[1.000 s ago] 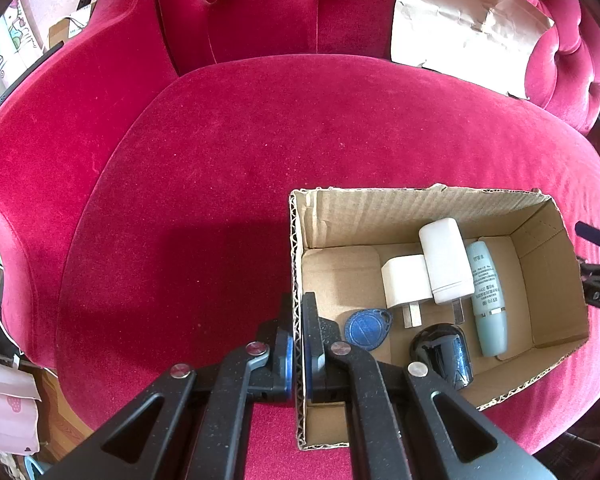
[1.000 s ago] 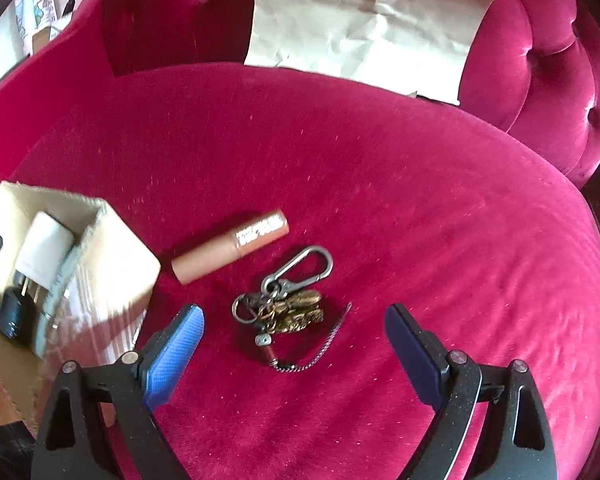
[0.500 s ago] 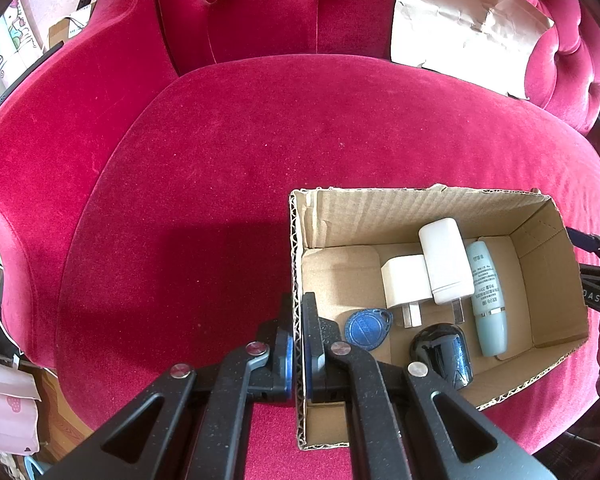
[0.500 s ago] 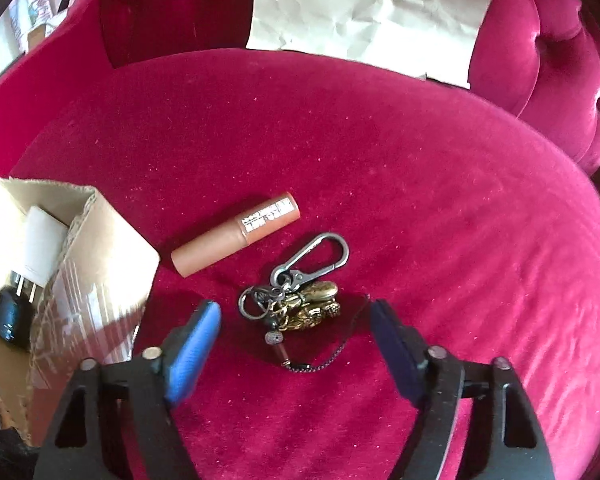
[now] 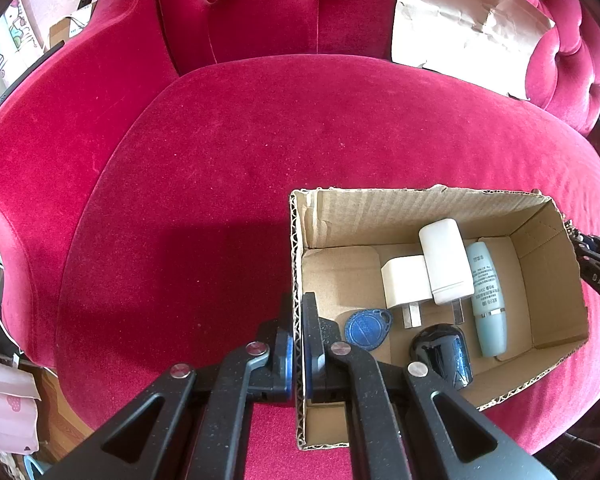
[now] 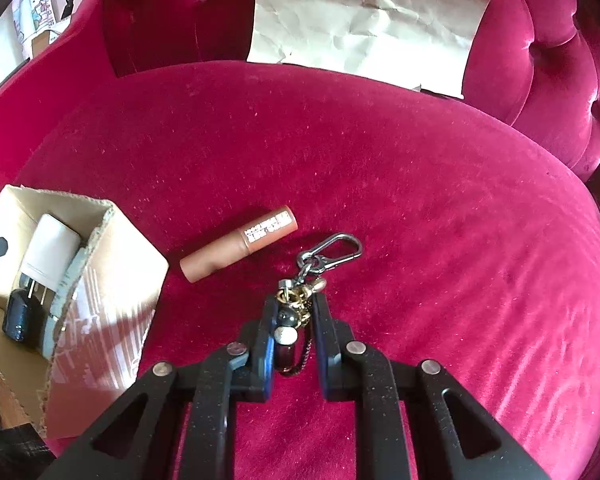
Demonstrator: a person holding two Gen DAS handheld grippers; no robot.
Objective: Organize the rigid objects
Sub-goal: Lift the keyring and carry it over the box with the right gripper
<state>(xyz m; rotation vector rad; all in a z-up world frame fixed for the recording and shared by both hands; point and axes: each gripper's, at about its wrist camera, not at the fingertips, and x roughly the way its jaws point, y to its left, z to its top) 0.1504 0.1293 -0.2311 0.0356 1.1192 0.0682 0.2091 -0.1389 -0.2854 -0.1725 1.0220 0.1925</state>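
Observation:
My left gripper (image 5: 297,322) is shut on the left wall of a cardboard box (image 5: 380,210) that sits on the red velvet seat. Inside the box lie two white chargers (image 5: 444,260), a pale blue tube (image 5: 487,300), a blue key fob (image 5: 367,328) and a dark glossy object (image 5: 442,350). My right gripper (image 6: 293,304) is shut on a keychain (image 6: 300,300) of brass charms and a chain; its silver carabiner (image 6: 334,250) sticks out ahead of the fingers on the cushion. A brown lipstick tube (image 6: 240,244) lies just to the left, beside the box (image 6: 112,280).
Crumpled beige paper (image 6: 364,12) leans against the tufted backrest. The red seat cushion (image 5: 220,168) spreads wide to the left of the box and falls off at its front and right edges. Clutter shows beyond the left armrest (image 5: 40,92).
The right gripper's wide-apart jaws have closed onto the keychain, bunching its charms between the pads. The left gripper and the box have not moved.

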